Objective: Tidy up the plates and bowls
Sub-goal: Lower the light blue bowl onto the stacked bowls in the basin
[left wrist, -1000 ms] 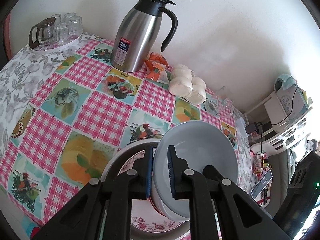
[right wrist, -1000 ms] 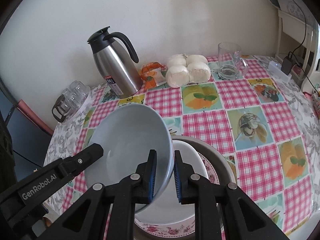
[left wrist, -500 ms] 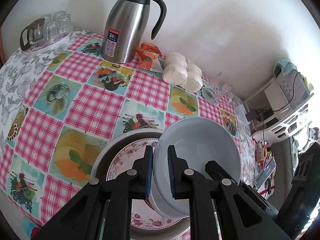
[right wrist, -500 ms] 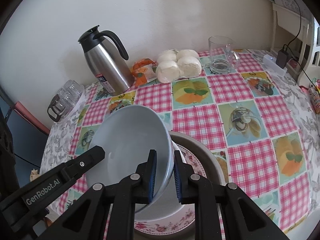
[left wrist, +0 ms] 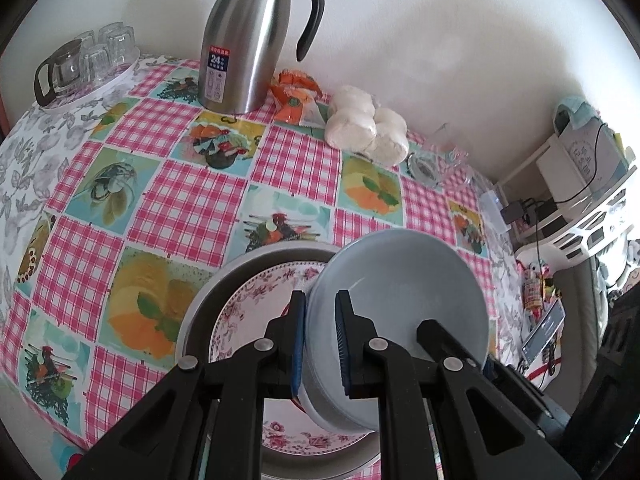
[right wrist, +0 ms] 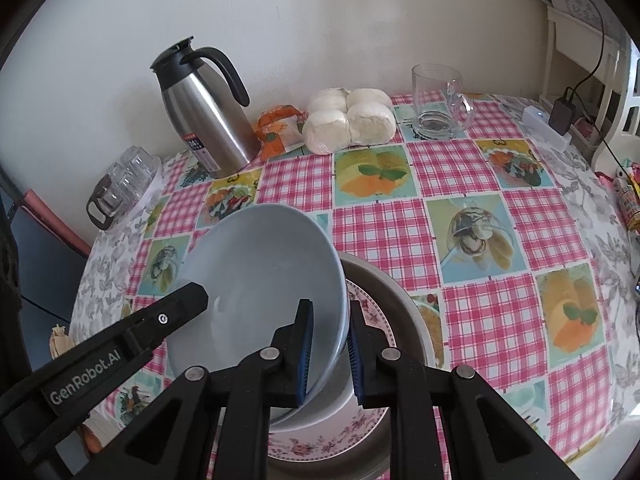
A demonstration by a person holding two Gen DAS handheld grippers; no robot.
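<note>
A pale blue bowl (left wrist: 404,304) is held tilted above a floral plate (left wrist: 256,304), which lies in a grey plate (left wrist: 208,292). My left gripper (left wrist: 320,344) is shut on the bowl's left rim. My right gripper (right wrist: 328,356) is shut on the bowl's right rim (right wrist: 264,280). The floral plate (right wrist: 368,312) and grey plate (right wrist: 404,300) also show under the bowl in the right wrist view. What lies under the bowl is hidden.
A steel jug (left wrist: 248,40), an orange snack packet (left wrist: 296,96), bagged white buns (left wrist: 368,128) and a glass mug (right wrist: 440,100) stand along the wall. A tray of glasses (left wrist: 84,68) sits at the far left. A shelf with cables (left wrist: 580,184) is to the right.
Both grippers have lifted the blue bowl a little and tilted it. The white bowl seen under it before is no longer visible.
</note>
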